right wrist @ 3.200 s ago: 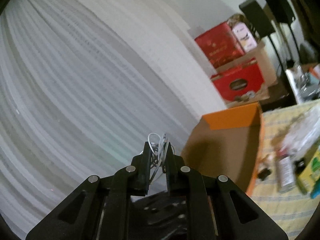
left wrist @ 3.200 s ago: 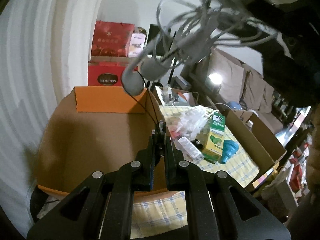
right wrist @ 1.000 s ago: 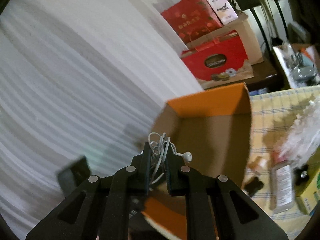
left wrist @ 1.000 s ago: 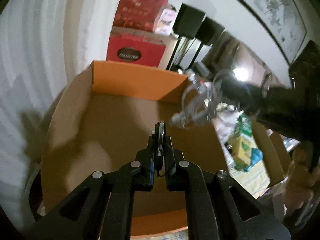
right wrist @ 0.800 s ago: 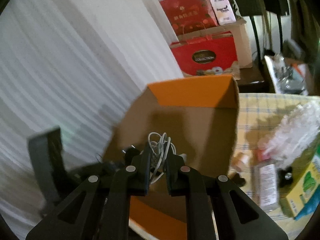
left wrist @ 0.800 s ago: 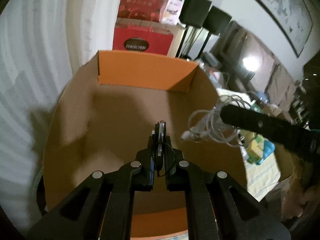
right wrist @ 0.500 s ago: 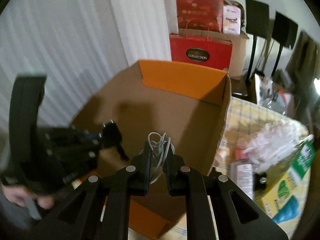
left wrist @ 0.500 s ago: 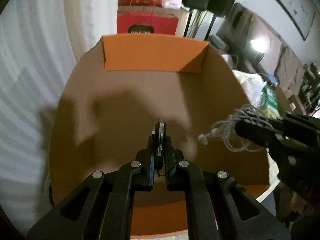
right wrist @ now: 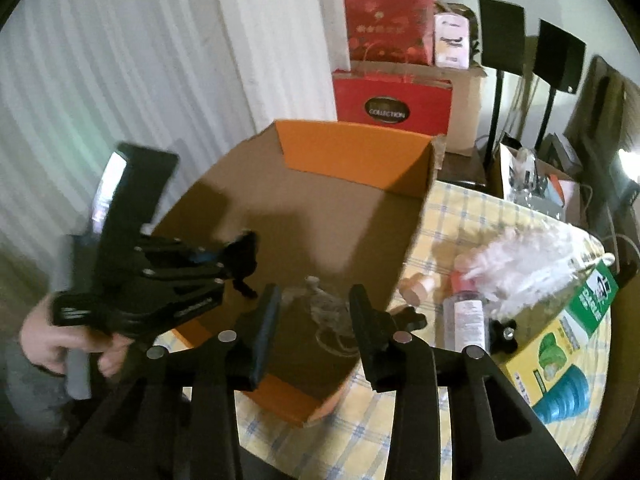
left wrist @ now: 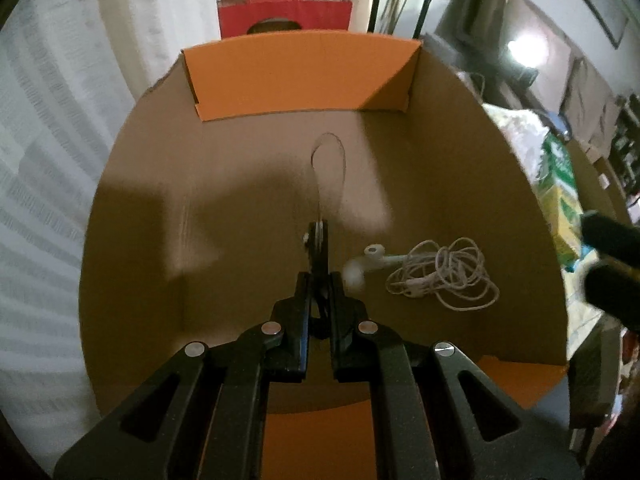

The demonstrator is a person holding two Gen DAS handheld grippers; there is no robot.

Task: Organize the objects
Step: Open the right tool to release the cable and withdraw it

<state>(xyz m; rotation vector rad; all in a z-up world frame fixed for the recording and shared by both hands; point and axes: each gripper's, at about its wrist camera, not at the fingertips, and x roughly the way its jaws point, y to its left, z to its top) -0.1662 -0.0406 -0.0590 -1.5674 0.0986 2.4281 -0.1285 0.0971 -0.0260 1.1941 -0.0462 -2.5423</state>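
Note:
A tangle of white earphones (left wrist: 440, 272) lies loose on the floor of the open cardboard box (left wrist: 300, 76), one bud still blurred. My right gripper (right wrist: 314, 312) hangs just above them, its jaws opening; the pads no longer touch the earphones (right wrist: 326, 312), which show as a blur below the gap. The right gripper (left wrist: 600, 256) also shows at the right edge of the left wrist view. My left gripper (left wrist: 318, 236) is inside the box, shut on a thin black cord whose loop (left wrist: 328, 152) sticks out past the tips. A hand holds the left gripper (right wrist: 244, 256) at the box's left side.
The box (right wrist: 352, 152) stands on a table with a yellow checked cloth (right wrist: 452, 216). To its right lie a white feathery duster (right wrist: 532, 264), a small bottle (right wrist: 468, 320), a green and yellow carton (right wrist: 560, 344) and a blue funnel (right wrist: 568, 396). Red gift bags (right wrist: 392, 100) stand behind.
The right gripper swung in over the box, came down and let go of the white earphones, which dropped onto the box floor. The left gripper sank deeper into the box, still shut on the cord.

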